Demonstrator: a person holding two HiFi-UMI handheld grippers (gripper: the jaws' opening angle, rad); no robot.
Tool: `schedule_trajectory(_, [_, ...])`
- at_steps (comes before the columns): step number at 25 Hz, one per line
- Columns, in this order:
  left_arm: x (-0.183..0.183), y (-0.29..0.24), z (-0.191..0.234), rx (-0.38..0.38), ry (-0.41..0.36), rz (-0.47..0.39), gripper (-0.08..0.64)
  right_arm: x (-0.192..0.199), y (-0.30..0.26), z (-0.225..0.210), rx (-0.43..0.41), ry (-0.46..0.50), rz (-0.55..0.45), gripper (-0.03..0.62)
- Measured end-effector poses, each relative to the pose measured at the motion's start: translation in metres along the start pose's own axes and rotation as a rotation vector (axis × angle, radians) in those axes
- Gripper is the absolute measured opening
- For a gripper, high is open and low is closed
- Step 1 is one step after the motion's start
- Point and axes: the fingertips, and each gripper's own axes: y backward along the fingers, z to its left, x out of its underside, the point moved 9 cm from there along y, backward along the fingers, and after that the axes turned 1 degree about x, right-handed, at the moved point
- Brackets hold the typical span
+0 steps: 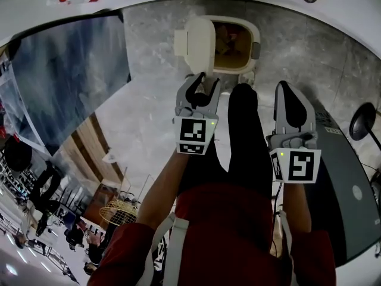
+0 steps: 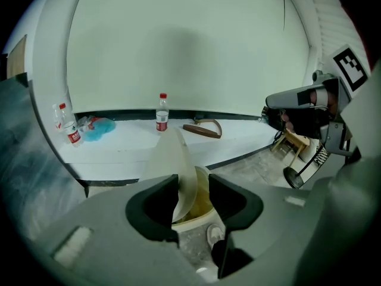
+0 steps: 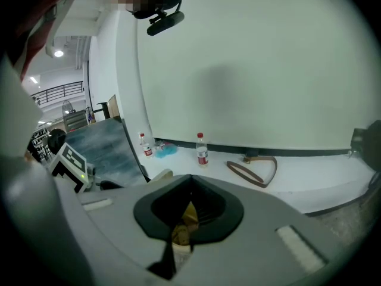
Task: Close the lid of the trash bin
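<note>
A cream trash bin (image 1: 238, 40) stands on the floor ahead of me, with brownish rubbish showing in its opening. Its lid (image 1: 199, 43) is raised upright on the left side. My left gripper (image 1: 202, 82) is at the lid's near edge. In the left gripper view that gripper (image 2: 193, 180) is open, and the lid (image 2: 178, 159) stands edge-on in the gap between the jaws. I cannot tell whether they touch it. My right gripper (image 1: 284, 89) hangs to the right, nearer to me, holding nothing. In its own view the right gripper (image 3: 190, 180) is shut, with the bin (image 3: 181, 234) low behind it.
My dark-trousered legs (image 1: 244, 136) and a shoe (image 2: 215, 234) are just before the bin. Behind it a white ledge (image 2: 238, 139) carries water bottles (image 2: 162, 113), a blue cloth (image 2: 98, 127) and a brown strap (image 2: 202, 130). A dark glass panel (image 1: 65, 76) slants at left, and a stool (image 2: 297, 142) stands right.
</note>
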Motion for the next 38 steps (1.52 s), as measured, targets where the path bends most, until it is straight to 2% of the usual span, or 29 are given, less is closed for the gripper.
schedule_trajectory(20, [0.037, -0.097, -0.059, 0.151, -0.038, 0.146, 0.167, 0.072, -0.015, -0.054, 0.016, -0.058, 0.103, 0.0])
schedule_trajectory(38, [0.081, -0.17, -0.066, 0.206, -0.021, 0.288, 0.167, 0.12, -0.041, -0.067, -0.01, -0.082, 0.189, 0.0])
